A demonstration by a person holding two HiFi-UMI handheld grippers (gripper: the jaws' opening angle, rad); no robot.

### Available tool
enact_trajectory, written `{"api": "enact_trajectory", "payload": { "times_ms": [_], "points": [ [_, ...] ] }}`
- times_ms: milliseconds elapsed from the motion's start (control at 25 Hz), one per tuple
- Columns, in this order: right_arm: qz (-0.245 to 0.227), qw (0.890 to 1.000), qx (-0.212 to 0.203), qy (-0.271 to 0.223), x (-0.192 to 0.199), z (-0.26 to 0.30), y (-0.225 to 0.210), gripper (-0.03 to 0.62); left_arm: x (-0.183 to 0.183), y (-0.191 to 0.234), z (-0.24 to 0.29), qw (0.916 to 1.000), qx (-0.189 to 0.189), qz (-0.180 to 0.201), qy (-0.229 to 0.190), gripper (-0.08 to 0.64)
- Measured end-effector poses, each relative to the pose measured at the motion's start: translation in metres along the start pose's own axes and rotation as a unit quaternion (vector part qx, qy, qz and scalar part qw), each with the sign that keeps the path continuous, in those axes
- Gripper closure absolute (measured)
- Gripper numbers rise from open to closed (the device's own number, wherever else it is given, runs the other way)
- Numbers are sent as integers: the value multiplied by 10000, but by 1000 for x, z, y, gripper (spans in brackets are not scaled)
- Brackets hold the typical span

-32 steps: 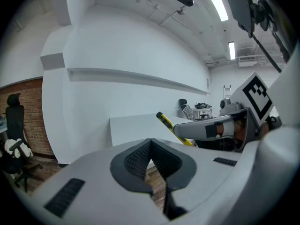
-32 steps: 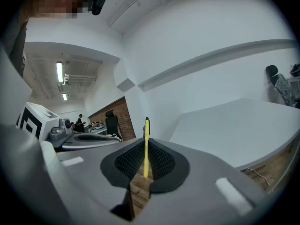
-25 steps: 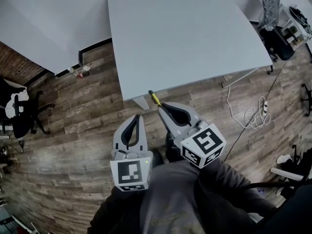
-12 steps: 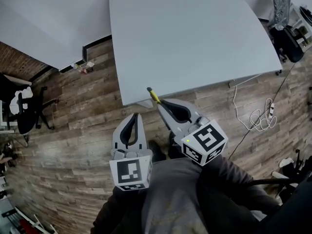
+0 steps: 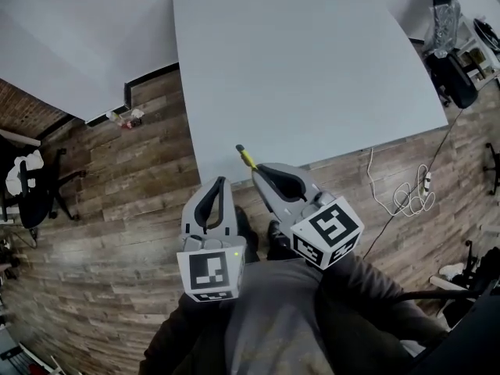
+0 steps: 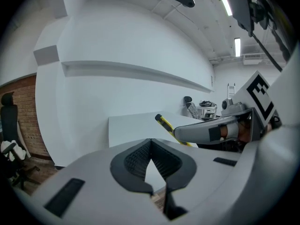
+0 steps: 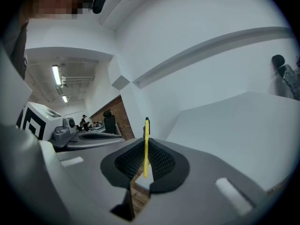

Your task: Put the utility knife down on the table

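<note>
A slim yellow and black utility knife (image 5: 246, 156) sticks out forward from my right gripper (image 5: 258, 172), whose jaws are shut on it. Its tip hangs just over the near edge of the pale grey table (image 5: 297, 61). In the right gripper view the utility knife (image 7: 146, 146) stands upright between the black pads. The left gripper view shows the utility knife (image 6: 165, 124) and the right gripper (image 6: 211, 130) to the right. My left gripper (image 5: 212, 191) is shut with nothing in it and hovers over the wooden floor, just short of the table's edge.
A second pale table (image 5: 70, 30) stands at the upper left, with small items (image 5: 125, 118) on the floor by its corner. An office chair (image 5: 27, 186) is at the far left. White cable (image 5: 406, 194) lies on the floor at right, near cluttered shelves (image 5: 457, 30).
Both grippers have moved slightly forward toward the table, so the knife's tip now reaches over the near edge. The grip on the knife is unchanged.
</note>
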State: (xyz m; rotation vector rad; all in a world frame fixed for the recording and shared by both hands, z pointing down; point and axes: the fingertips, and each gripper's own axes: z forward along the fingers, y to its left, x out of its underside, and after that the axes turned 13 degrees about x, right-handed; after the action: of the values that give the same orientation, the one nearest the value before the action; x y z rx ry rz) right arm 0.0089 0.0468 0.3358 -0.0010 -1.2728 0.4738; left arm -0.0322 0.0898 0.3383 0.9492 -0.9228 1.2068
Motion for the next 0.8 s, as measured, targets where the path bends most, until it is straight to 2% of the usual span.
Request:
{"api": "enact_trajectory", "payload": {
  "times_ms": [600,800],
  "points": [
    [-104,9990,437,-12,-28,84,11,569,-15,90,27,9993,325,-101,-122,557],
    [-155,9988,474,3,-36,96,7,569,-20,98,37,9991,380,-127,-137,557]
  ]
}}
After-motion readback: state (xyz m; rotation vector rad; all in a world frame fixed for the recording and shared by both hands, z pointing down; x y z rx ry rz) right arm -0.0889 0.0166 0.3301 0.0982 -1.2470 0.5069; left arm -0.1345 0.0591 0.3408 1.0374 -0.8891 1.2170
